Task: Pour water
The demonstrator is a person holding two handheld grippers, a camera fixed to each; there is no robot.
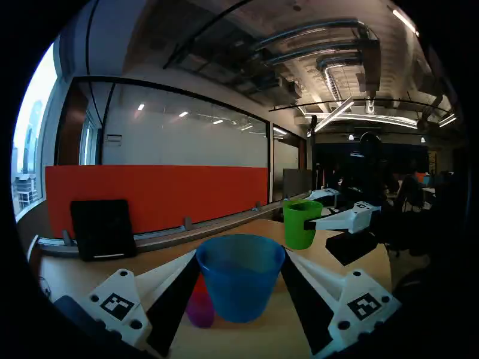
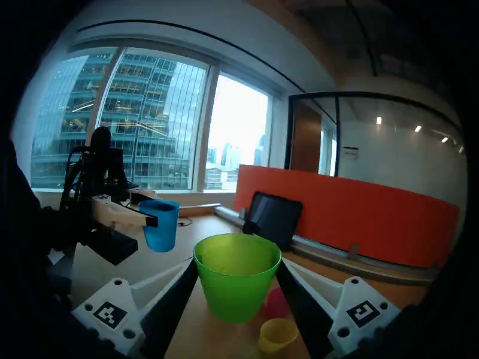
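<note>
Office desk (image 1: 78, 275), pale wood, is where I am working, and my left gripper (image 1: 240, 260) is pinching a blue cup (image 1: 239, 293) by its sides, upright between both fingers. My right gripper (image 2: 238, 266) is clamped the same way on a green cup (image 2: 238, 287), also upright. From the right gripper view the blue cup looks lifted off the desk, well apart from the green one. I cannot tell whether either cup has water in it. Judging by both rims being level, no pour has begun: one cup has to come over the other and tip. Just behind the cups stand a small pink cup (image 2: 276, 302) and a yellow cup (image 2: 277, 336). Farther back, a black tablet (image 1: 102, 228) leans against an orange partition (image 1: 155, 194).
</note>
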